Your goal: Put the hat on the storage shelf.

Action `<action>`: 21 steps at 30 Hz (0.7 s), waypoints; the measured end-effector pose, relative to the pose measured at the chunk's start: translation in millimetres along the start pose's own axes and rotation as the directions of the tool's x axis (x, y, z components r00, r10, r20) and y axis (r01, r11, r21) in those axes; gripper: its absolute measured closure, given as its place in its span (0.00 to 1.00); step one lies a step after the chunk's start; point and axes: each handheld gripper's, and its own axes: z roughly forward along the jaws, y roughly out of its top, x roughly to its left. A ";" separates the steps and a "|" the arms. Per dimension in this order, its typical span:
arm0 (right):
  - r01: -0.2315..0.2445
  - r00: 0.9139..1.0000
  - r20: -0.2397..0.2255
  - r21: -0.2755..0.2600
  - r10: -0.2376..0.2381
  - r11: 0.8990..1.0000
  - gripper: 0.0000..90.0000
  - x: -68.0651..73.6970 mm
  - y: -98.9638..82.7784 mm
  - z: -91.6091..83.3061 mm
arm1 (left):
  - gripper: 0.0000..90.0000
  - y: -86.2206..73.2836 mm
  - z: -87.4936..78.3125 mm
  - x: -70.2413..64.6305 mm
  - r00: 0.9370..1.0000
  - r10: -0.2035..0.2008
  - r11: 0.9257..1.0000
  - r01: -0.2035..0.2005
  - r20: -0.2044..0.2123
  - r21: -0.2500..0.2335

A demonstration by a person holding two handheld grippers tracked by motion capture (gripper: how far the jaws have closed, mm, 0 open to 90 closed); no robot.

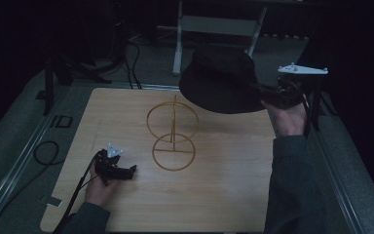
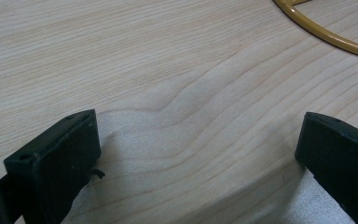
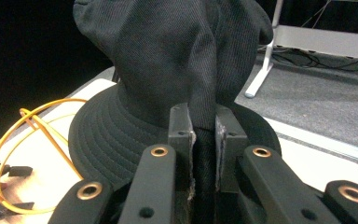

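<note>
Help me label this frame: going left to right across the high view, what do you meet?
left gripper → gold wire stand → black hat → right gripper, shut on the hat

Wire stand (image 1: 173, 132) blocks mid-table; its surroundings look, dimly, open.

probably a lab: dark room, floor cables (image 1: 44, 153).
</note>
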 end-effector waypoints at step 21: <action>0.011 0.999 -0.042 -0.026 -0.012 1.000 0.89 9.1 5.4 -2.6 | 0.00 0.0 0.0 0.0 1.000 0.000 1.000 0.000 0.000 0.000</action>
